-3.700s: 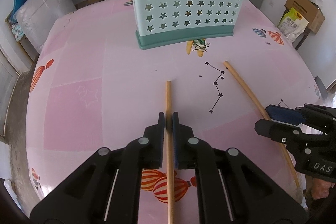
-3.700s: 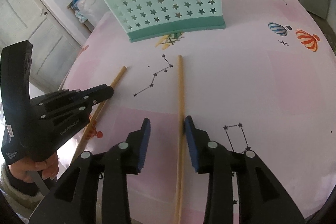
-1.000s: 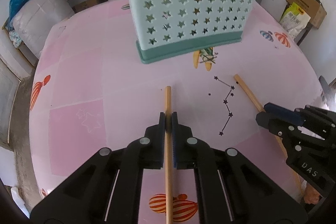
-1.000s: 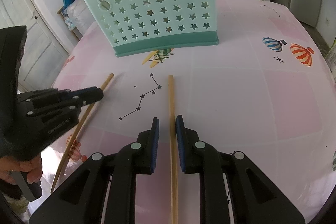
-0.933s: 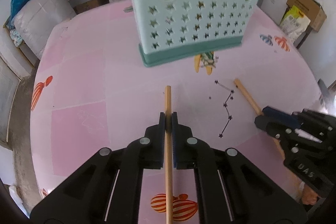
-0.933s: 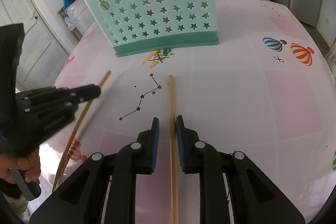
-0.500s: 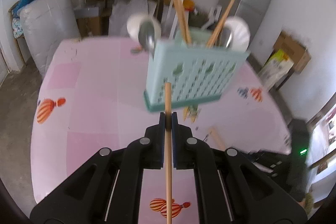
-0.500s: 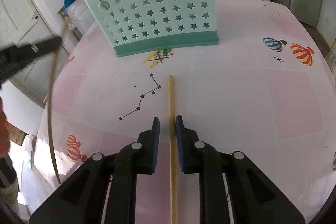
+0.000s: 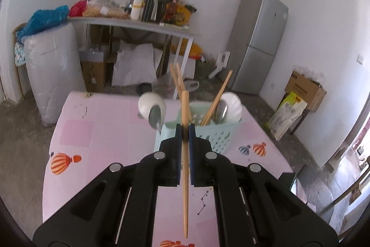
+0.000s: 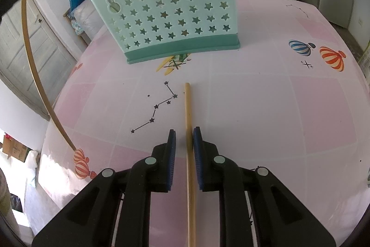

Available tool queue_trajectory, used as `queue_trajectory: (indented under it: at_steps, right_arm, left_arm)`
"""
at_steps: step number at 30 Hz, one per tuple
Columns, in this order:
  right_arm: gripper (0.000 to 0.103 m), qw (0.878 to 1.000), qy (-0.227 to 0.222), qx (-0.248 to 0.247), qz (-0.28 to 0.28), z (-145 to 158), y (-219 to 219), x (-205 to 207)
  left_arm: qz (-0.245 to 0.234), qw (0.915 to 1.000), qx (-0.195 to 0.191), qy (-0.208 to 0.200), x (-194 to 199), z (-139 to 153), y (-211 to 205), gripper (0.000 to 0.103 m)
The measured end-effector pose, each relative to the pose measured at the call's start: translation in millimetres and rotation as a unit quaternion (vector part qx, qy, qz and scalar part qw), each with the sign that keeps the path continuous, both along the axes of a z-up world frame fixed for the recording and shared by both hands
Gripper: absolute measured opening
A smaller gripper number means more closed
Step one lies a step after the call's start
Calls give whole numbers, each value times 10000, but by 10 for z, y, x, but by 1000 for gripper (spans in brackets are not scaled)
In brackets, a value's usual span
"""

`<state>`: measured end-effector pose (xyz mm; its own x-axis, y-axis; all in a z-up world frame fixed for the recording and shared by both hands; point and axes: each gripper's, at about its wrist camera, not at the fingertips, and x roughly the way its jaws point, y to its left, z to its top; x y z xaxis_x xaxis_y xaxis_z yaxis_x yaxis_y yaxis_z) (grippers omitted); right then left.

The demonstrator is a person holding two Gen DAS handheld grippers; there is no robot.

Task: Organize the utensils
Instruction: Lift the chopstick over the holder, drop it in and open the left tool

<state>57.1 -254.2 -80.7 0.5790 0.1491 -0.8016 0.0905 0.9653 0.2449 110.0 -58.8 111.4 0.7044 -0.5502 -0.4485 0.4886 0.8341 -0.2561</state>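
The left gripper (image 9: 184,131), clamped on a slender wooden chopstick (image 9: 185,168), has lifted it off the pink balloon-patterned tablecloth (image 9: 108,131) toward the mint-green star-cut plastic utensil basket (image 9: 217,133), so dropping it in looks next. The right gripper (image 10: 184,138) sits narrowly parted around a second wooden chopstick (image 10: 188,122) lying on the cloth, not visibly pinching it. Behind are a cluttered shelf (image 9: 129,22) and a grey fridge (image 9: 259,43).

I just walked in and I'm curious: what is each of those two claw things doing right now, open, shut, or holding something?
Left gripper: shut on a chopstick, lifted off the table.
Right gripper: a second chopstick lies between its jaws on the table; a gap shows on one side, so cannot tell if gripped.
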Motion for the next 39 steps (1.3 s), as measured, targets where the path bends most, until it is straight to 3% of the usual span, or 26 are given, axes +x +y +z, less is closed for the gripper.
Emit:
queue_trajectory:
  at_steps: [9,17,23,29,39]
  right_arm:
    - [12,9999,-58,77,29,-18,-52,-35]
    - [12,10000,-47,21,42,-20,-50,-37]
    - [12,10000,-37,-13,41,-14,-24,-35]
    - [12,10000,-39,-15,46,-13,-22,-39]
    - [12,10000,-44,45,33,-20,-40,-42]
  left_arm:
    - [-127,9970,-378,-667,4,464,-152,4]
    - [-63,9811,-943,-1687,39,1001,-328,4]
    - [247,9699,-1112,-2152,237,1103,-548,4]
    - [370,9733,-975,-2043,519,824,-808,4]
    - [249,9929,-449,-1075,745,93,-971,4]
